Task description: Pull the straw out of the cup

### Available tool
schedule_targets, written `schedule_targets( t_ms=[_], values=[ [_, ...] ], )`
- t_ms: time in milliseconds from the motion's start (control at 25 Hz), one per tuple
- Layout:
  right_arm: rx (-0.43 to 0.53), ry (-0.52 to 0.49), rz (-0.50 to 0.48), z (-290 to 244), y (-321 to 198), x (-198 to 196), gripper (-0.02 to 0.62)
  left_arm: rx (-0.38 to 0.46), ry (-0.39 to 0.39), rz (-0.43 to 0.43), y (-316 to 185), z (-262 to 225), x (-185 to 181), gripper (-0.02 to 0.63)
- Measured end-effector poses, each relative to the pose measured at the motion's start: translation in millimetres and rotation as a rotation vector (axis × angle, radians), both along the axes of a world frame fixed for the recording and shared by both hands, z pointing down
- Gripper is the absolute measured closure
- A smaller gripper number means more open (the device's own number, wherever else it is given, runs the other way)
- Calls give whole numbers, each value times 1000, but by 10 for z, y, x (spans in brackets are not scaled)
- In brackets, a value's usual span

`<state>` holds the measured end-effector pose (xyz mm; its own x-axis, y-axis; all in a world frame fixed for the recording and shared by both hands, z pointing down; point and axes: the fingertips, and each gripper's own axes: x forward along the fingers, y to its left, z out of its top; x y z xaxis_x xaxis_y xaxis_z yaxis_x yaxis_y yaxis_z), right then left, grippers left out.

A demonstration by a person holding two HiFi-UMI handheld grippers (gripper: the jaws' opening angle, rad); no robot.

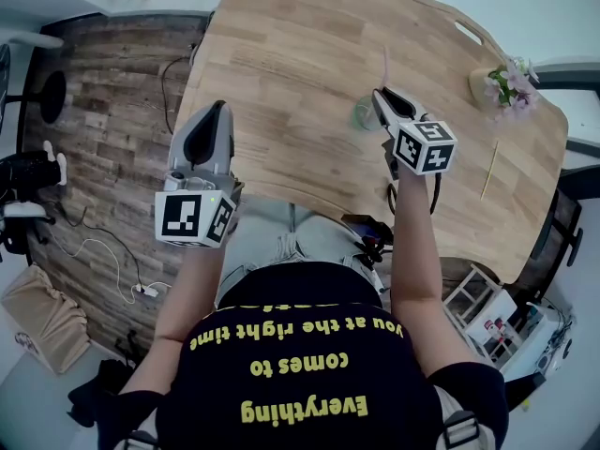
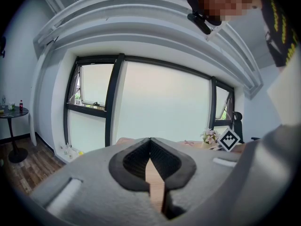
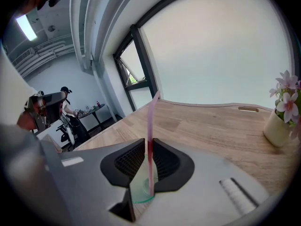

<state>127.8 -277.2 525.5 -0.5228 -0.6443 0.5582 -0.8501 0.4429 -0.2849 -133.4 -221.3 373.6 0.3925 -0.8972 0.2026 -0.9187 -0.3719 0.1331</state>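
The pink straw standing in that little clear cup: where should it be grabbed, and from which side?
Take the straw on its bare shaft just above the rim of the cup, coming in from the near side with the fingers on either flank. It is thin and stands nearly upright, so a sideways pinch suits a straight upward pull. The right gripper pinches it there.

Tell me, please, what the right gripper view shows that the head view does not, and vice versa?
Only the right gripper view: the right gripper shut on the straw just above the cup. Only the head view: the left gripper at the table's left edge, and a yellow stick lying on the table. Both: table, straw, cup, flowers.
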Motion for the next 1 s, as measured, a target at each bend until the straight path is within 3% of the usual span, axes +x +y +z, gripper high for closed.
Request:
schedule_targets(
  t_ms=[520,1000],
  values=[
    [14,14,-11,-31,42,6,555,4,-9,7,26,-15,-11,606],
    [88,-27,7,-297,80,20,557,24,9,38,33,-95,15,606]
  ],
)
